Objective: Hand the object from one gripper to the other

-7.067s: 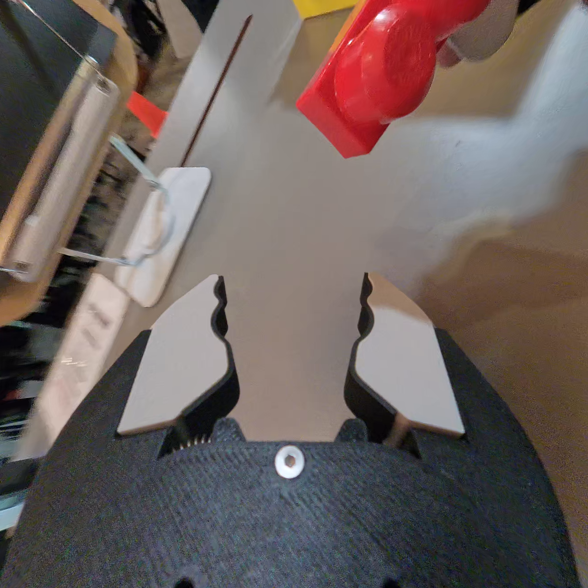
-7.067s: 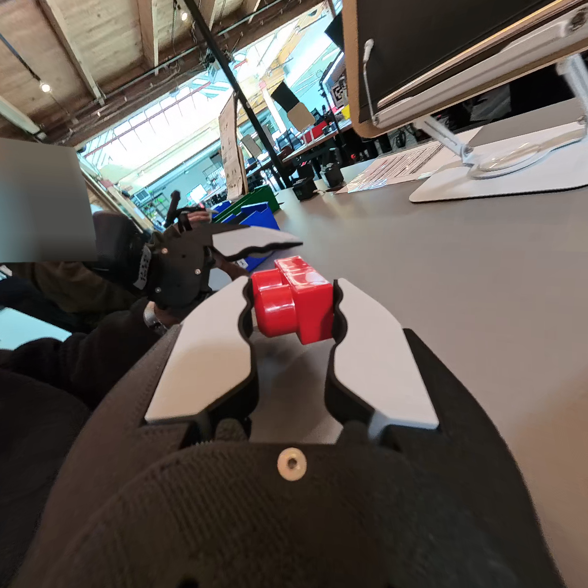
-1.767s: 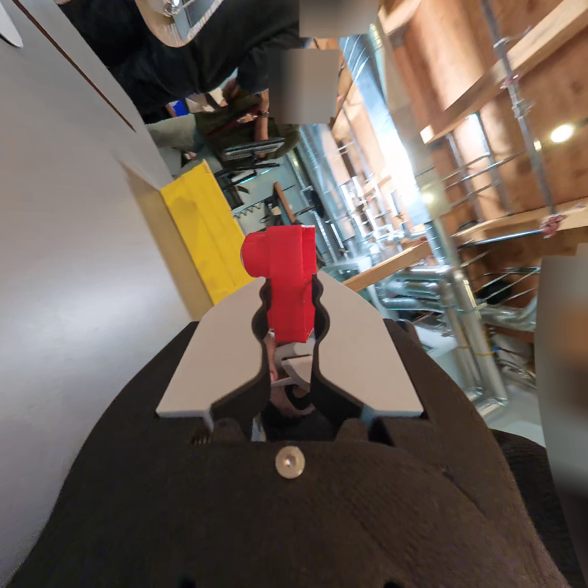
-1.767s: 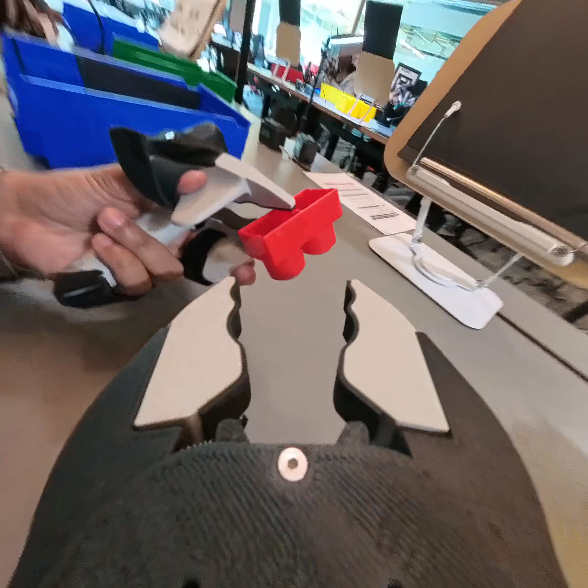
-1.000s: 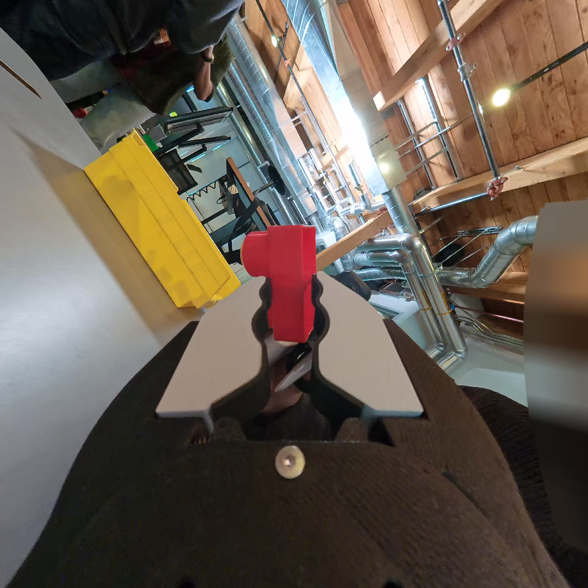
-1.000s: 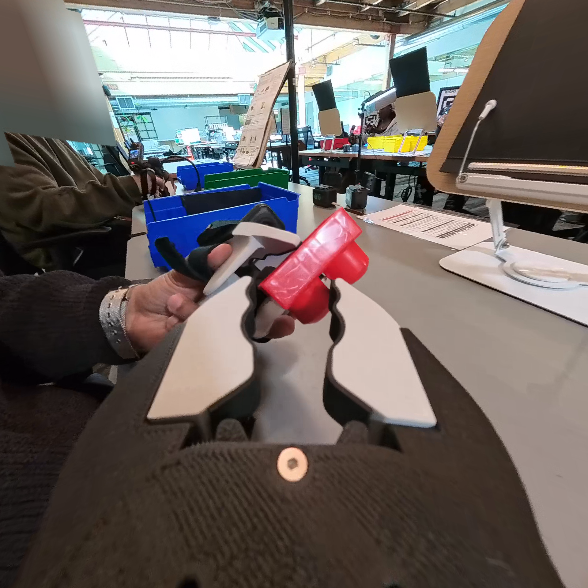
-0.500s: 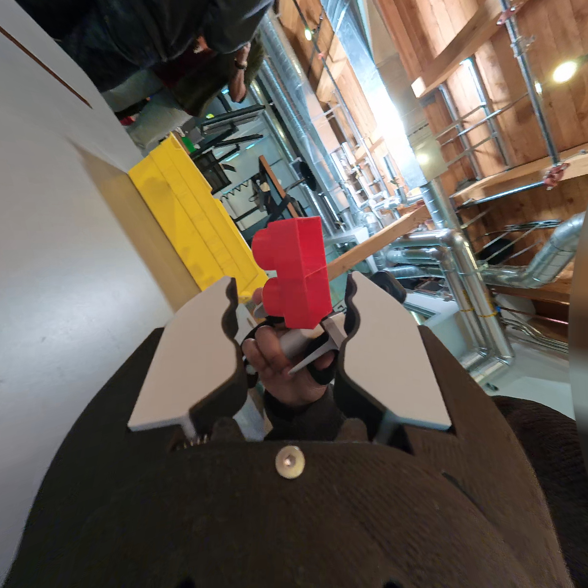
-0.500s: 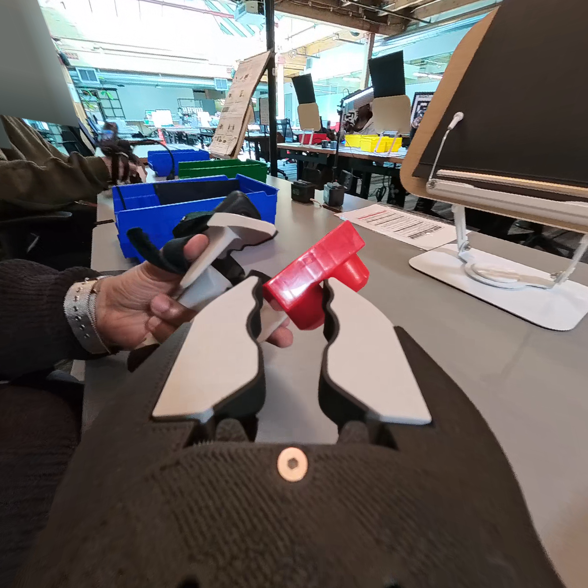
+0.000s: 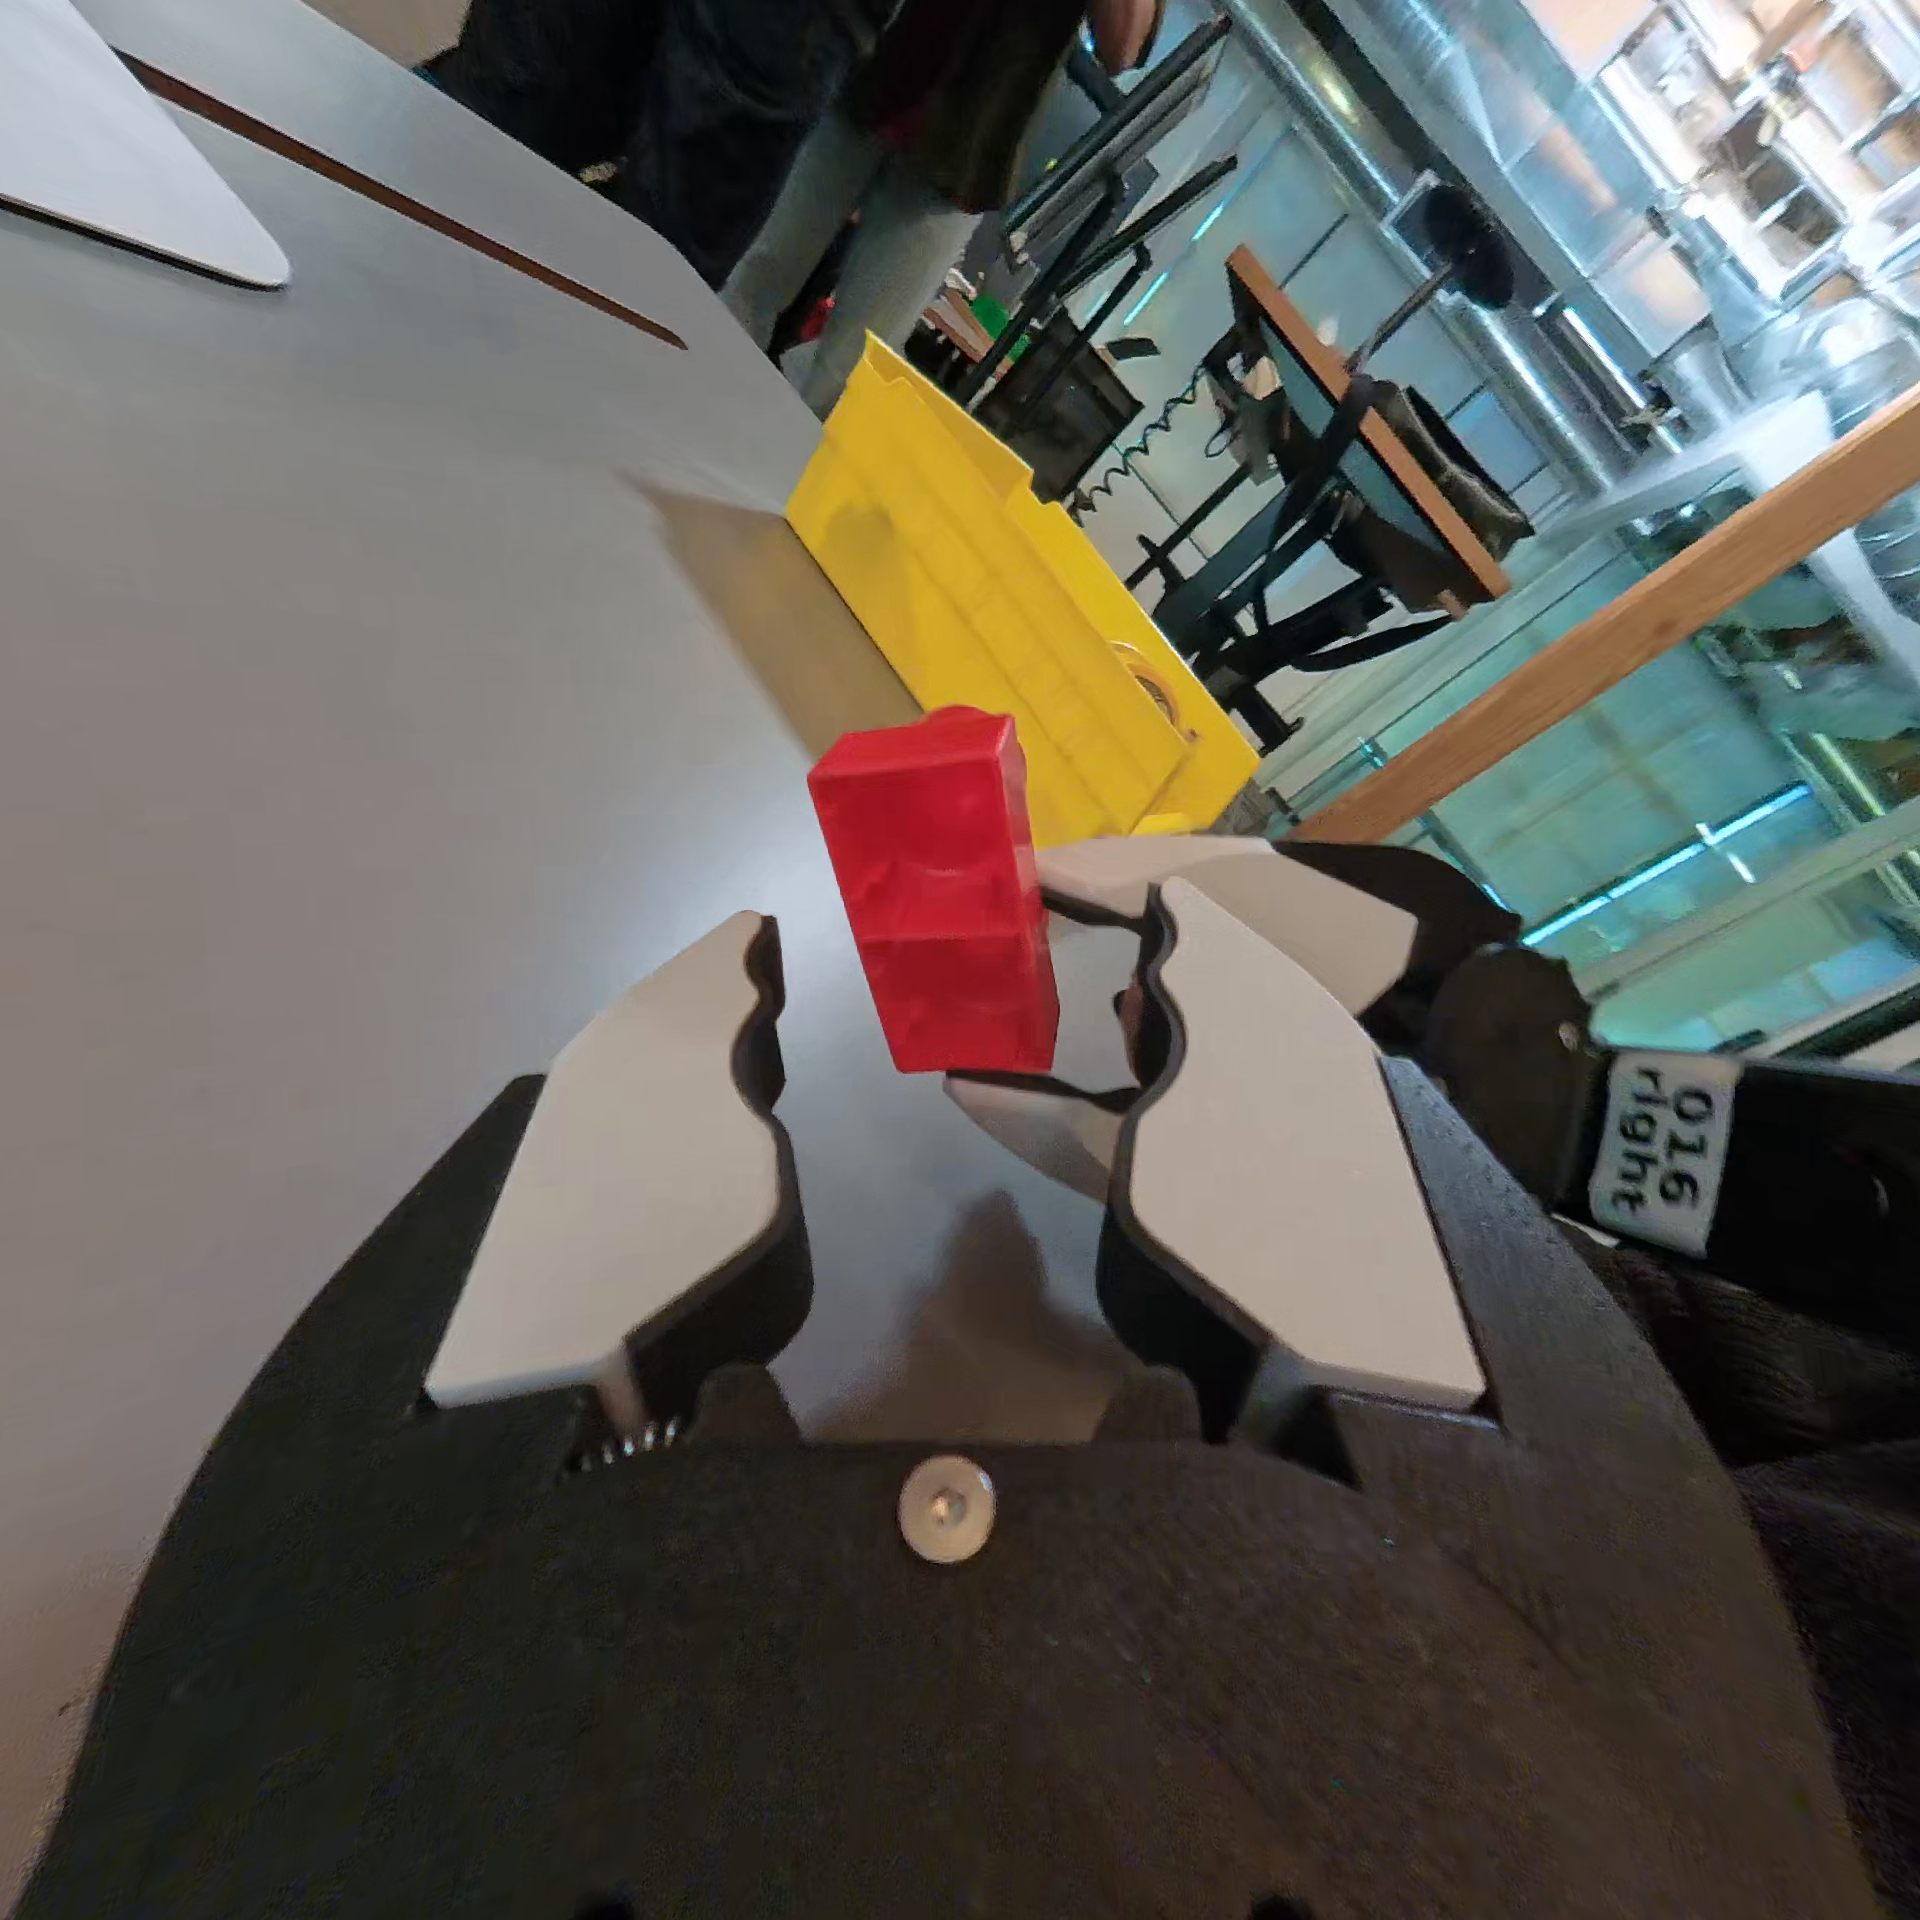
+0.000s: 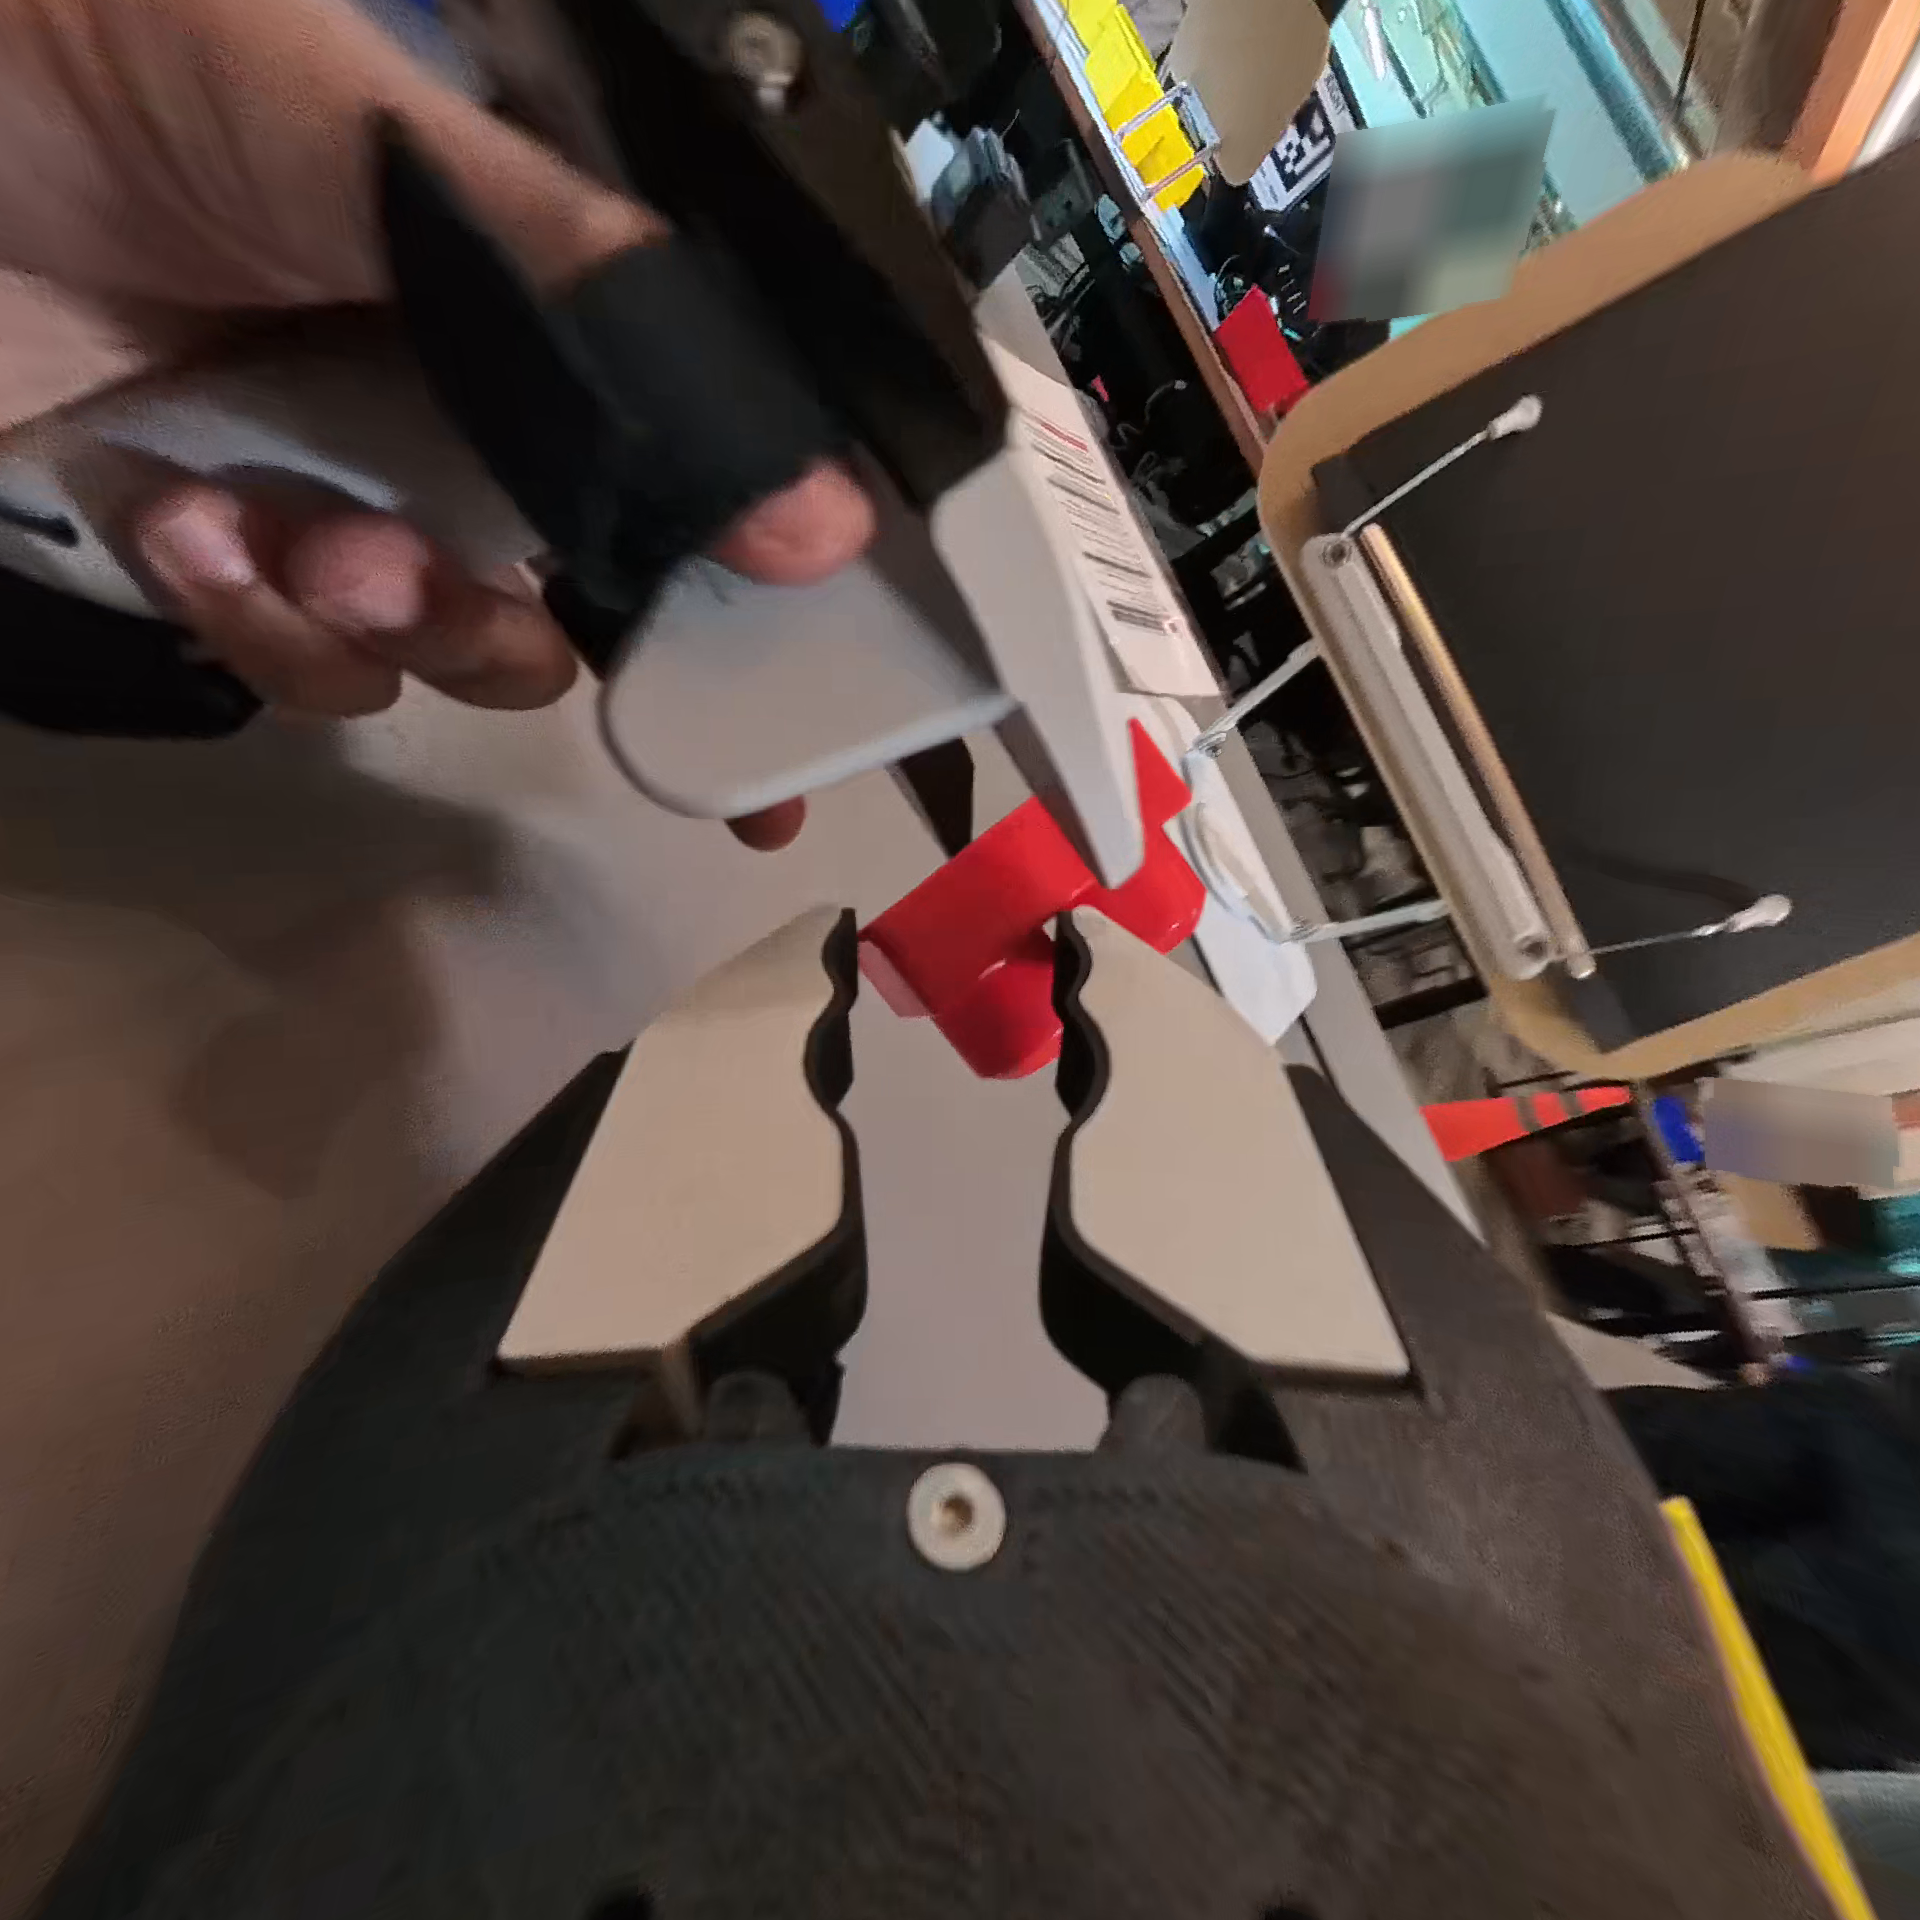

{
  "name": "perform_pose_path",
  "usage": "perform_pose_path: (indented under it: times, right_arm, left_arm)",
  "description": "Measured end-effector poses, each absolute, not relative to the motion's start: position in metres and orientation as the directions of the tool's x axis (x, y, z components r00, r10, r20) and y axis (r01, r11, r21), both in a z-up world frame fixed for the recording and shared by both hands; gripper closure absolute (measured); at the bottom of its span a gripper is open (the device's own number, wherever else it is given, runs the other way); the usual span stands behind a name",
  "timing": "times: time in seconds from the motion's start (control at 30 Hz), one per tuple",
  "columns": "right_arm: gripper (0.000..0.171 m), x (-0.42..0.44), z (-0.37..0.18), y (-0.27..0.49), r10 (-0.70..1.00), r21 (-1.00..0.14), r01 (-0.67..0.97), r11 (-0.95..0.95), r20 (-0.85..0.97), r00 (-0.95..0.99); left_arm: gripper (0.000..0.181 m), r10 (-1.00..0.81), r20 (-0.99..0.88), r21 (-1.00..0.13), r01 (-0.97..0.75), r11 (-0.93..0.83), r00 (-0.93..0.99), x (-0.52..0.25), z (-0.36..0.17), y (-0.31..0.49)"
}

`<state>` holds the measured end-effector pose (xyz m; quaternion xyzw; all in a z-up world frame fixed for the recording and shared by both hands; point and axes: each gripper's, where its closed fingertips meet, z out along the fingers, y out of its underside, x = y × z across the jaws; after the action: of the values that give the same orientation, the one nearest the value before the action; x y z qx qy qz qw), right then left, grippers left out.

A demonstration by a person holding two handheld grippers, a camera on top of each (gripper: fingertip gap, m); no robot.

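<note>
The red brick [image 9: 935, 904] hangs above the grey table [image 9: 364, 623]. My right gripper [image 10: 956, 925] is shut on it, with its two fingertips pinching the brick's studded end [image 10: 987, 977]. In the left wrist view the right gripper's fingers [image 9: 1247, 883] reach in from the right and hold the brick's far side. My left gripper [image 9: 961, 920] is open, with its tips on either side of the brick and not touching it. In the right wrist view a hand holds the left gripper at the upper left, and one of its fingers [image 10: 1049, 665] crosses in front of the brick.
A yellow bin [image 9: 997, 623] stands on the table beyond the brick. A dark board on a wire stand [image 10: 1662, 623] with a white base [image 10: 1257, 977] is at the right, with a paper sheet [image 10: 1101, 540] beside it. A person's legs [image 9: 831, 156] show behind the table. The grippers are tip to tip, or close to it.
My left gripper has let go of the red brick and opened, and my right gripper has shut on it. Both views have swung down toward the table.
</note>
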<state>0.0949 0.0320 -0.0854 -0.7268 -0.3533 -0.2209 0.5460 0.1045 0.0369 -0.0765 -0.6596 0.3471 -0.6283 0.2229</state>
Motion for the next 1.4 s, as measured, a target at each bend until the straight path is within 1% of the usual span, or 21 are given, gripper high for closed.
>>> perform_pose_path:
  times: [0.1,0.23,0.3,0.53,0.63,1.07,1.17,1.23,1.4]
  right_arm:
    - [0.135,0.087,-0.087,0.031,0.273,-0.570,0.810,-0.138,0.764,0.585]
    - [0.135,0.085,-0.088,0.031,0.271,-0.535,0.835,-0.130,0.790,0.549]
    - [0.134,0.086,-0.089,0.031,0.272,-0.535,0.835,-0.130,0.790,0.549]
    - [0.134,0.083,-0.091,0.031,0.280,-0.515,0.848,-0.125,0.801,0.528]
    - [0.134,0.082,-0.090,0.031,0.277,-0.512,0.850,-0.119,0.805,0.524]
    - [0.133,0.083,-0.088,0.031,0.260,-0.525,0.844,-0.113,0.804,0.535]
    - [0.126,0.085,-0.086,0.032,0.240,-0.542,0.833,-0.112,0.798,0.552]
    - [0.118,0.087,-0.084,0.033,0.228,-0.563,0.819,-0.112,0.787,0.573]
    - [0.099,0.090,-0.077,0.035,0.192,-0.647,0.754,-0.111,0.730,0.655]
  left_arm:
    - [0.116,-0.728,0.685,-0.723,-0.144,-0.675,-0.027,0.102,-0.073,0.043]
    - [0.113,-0.690,0.723,-0.688,-0.116,-0.716,-0.031,0.100,-0.072,0.050]
    - [0.113,-0.683,0.730,-0.681,-0.120,-0.722,-0.032,0.100,-0.073,0.051]
    - [0.129,-0.666,0.742,-0.670,-0.100,-0.736,-0.070,0.099,-0.068,0.051]
    - [0.145,-0.662,0.747,-0.665,-0.085,-0.742,-0.067,0.097,-0.068,0.053]
    - [0.145,-0.641,0.763,-0.646,-0.079,-0.759,-0.086,0.098,-0.066,0.053]
    - [0.145,-0.625,0.776,-0.629,-0.053,-0.775,-0.085,0.096,-0.065,0.058]
    - [0.145,-0.606,0.791,-0.610,-0.034,-0.791,-0.090,0.095,-0.063,0.061]
    - [0.145,-0.523,0.837,-0.525,0.034,-0.850,-0.161,0.091,-0.055,0.066]
